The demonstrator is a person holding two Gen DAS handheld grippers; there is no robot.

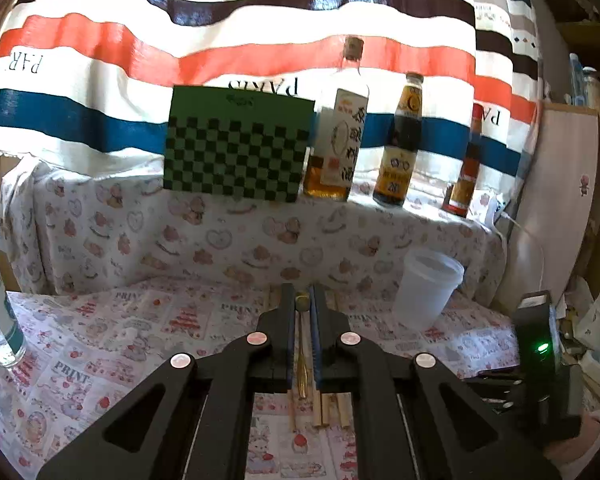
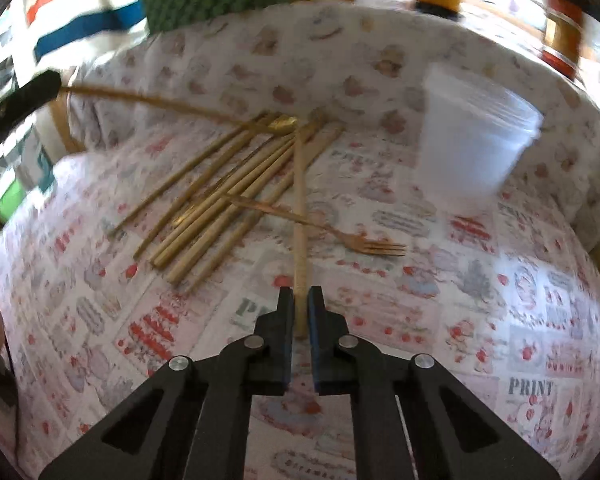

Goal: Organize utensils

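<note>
- Two grippers work mid-pickup: left gripper [image 1: 303,300] is clamped on a gold spoon [image 1: 302,360].
- Right gripper [image 2: 301,300], lower centre, pinches a chopstick [image 2: 299,208].
- Next probably calls for lifting toward the white cup [image 2: 472,140], upper right.

Chopsticks [image 2: 220,200] fanned left of cup [image 2: 472,148], fork [image 2: 340,236] across them, 3 bottles [image 1: 400,140] behind.
</note>
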